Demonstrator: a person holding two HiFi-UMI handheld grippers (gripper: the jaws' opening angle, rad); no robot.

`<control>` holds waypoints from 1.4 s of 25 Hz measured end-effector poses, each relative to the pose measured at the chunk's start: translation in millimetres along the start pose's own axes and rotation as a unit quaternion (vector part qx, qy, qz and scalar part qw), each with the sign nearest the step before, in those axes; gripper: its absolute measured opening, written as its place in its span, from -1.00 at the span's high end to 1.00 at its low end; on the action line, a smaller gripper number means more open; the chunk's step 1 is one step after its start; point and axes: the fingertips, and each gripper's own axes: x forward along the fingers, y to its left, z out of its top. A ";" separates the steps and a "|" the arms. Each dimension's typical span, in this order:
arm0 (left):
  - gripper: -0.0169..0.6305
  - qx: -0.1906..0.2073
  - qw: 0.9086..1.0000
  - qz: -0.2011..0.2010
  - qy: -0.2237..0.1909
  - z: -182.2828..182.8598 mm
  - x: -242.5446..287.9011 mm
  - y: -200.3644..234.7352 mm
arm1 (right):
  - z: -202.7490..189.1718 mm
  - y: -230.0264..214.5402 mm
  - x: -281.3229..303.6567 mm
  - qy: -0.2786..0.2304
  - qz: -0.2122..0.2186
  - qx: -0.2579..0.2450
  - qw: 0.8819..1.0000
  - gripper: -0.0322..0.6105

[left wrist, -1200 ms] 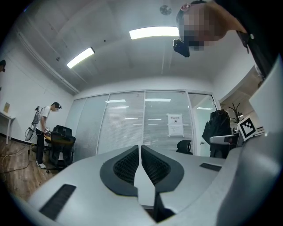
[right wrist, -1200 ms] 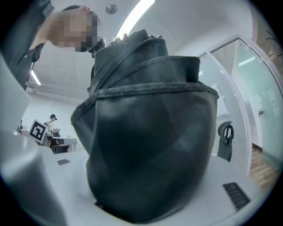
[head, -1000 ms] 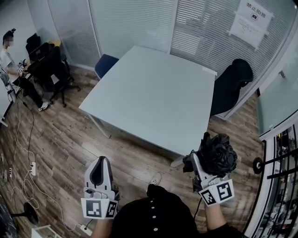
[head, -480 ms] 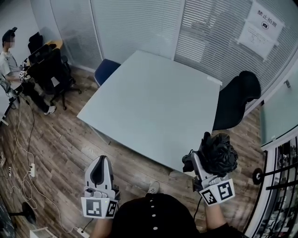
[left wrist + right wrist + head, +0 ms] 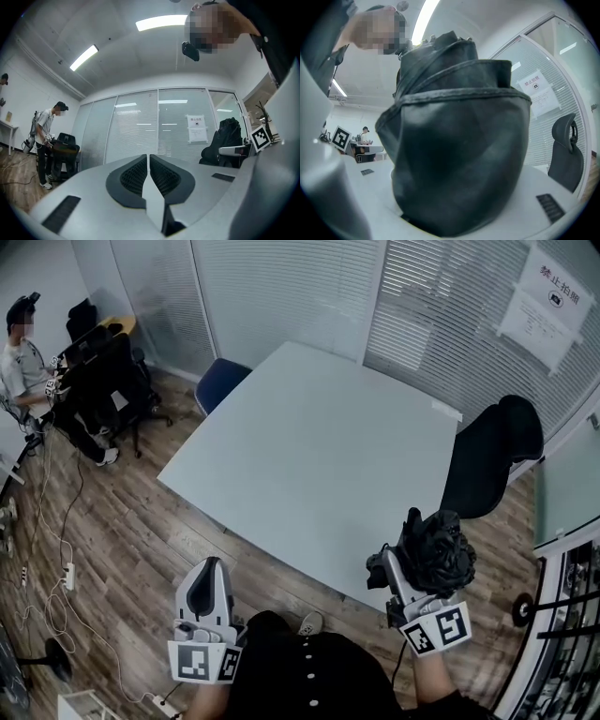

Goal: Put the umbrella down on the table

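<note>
A folded black umbrella (image 5: 436, 551) stands upright in my right gripper (image 5: 412, 563), which is shut on it just off the near edge of the pale table (image 5: 309, 456). In the right gripper view the umbrella (image 5: 454, 136) fills almost the whole picture and hides the jaws. My left gripper (image 5: 204, 589) hangs lower left over the wooden floor, short of the table. Its jaws (image 5: 149, 173) are pressed together with nothing between them.
A black office chair (image 5: 492, 460) stands at the table's right side and a blue chair (image 5: 220, 381) at its far left corner. A person (image 5: 23, 352) sits at a desk far left. Cables and a power strip (image 5: 66, 573) lie on the floor.
Both grippers have come closer to the table's near edge, and the table now sits lower in the head view. The umbrella stays held the same way.
</note>
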 end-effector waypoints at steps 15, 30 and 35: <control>0.87 -0.004 1.000 0.018 0.011 -6.8 53.9 49.7 | -11.0 -4.6 77.5 0.010 0.012 0.022 1.000 0.07; 0.87 -0.014 1.000 -0.015 0.008 -8.3 121.2 119.0 | -16.1 14.4 158.1 0.004 -0.018 0.016 1.000 0.07; 0.87 -0.018 0.999 -0.029 0.017 -12.1 164.3 126.6 | -20.5 -4.5 186.3 0.017 -0.036 0.018 0.999 0.07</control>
